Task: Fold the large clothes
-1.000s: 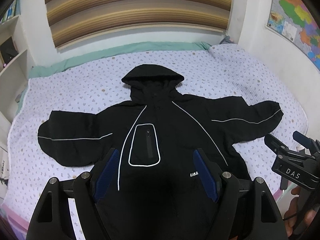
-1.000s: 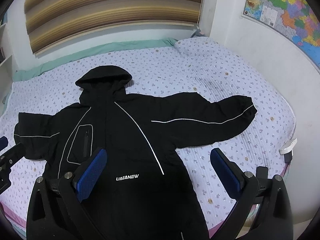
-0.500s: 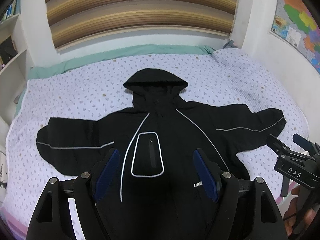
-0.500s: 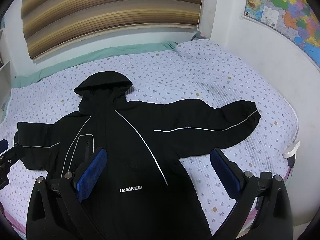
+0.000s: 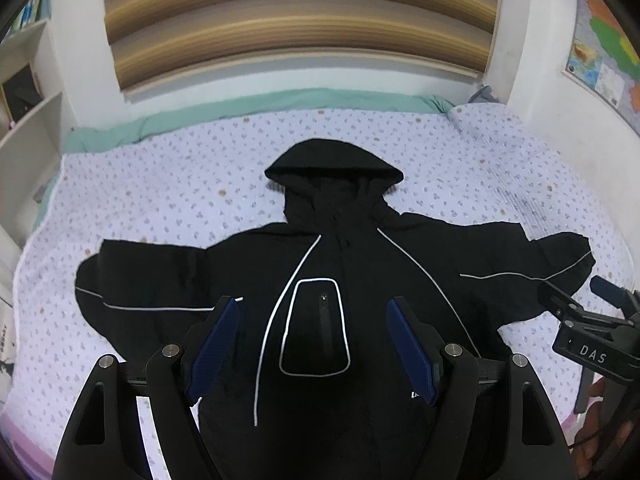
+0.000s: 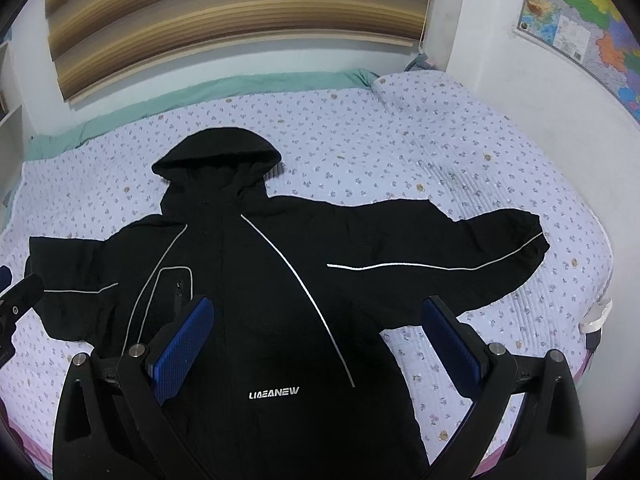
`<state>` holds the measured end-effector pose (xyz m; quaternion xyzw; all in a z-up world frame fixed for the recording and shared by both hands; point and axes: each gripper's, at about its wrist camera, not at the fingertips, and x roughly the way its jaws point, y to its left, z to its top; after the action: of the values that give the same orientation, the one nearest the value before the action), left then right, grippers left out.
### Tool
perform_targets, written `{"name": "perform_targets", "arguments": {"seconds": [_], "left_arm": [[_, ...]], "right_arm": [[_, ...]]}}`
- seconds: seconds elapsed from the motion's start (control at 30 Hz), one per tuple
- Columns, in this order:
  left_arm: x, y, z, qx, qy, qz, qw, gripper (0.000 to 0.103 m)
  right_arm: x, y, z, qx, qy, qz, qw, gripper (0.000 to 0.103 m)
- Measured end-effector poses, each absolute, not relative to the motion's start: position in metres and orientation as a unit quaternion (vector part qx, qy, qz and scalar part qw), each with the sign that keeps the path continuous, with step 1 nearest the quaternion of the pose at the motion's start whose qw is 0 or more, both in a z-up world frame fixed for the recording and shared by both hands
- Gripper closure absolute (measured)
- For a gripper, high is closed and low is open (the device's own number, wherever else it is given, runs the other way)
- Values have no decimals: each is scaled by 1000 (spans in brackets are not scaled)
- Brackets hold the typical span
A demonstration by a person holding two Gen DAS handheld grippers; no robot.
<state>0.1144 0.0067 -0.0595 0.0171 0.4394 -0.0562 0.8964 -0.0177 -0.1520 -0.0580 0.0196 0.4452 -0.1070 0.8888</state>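
A large black hooded jacket (image 5: 344, 264) with thin white piping lies spread flat, front up, on the bed (image 5: 168, 184), both sleeves out to the sides and the hood pointing away. It also fills the right wrist view (image 6: 260, 280), where its "LIAEANEW" logo (image 6: 274, 393) shows near the hem. My left gripper (image 5: 312, 344) is open and empty, above the jacket's chest pocket (image 5: 316, 328). My right gripper (image 6: 320, 344) is open and empty, above the jacket's lower right front. The right gripper also shows at the left wrist view's right edge (image 5: 580, 320).
The bed has a pale floral quilt (image 6: 400, 136) over a green sheet (image 5: 248, 108). A striped blind (image 5: 296, 16) hangs on the far wall. A map (image 6: 584, 12) hangs on the right wall. White shelves (image 5: 28, 120) stand at the left.
Both grippers have pulled back and tilted up a little, so the jacket sits lower in both views. Both stay open. The jacket has not moved.
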Motion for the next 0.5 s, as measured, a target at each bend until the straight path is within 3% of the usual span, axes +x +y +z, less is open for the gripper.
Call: {"name": "perform_targets", "arguments": {"seconds": [0.5], "left_arm": [[146, 31, -89, -28, 476, -47, 878, 25]], "right_arm": [[15, -144, -75, 4, 466, -106, 878, 0]]}}
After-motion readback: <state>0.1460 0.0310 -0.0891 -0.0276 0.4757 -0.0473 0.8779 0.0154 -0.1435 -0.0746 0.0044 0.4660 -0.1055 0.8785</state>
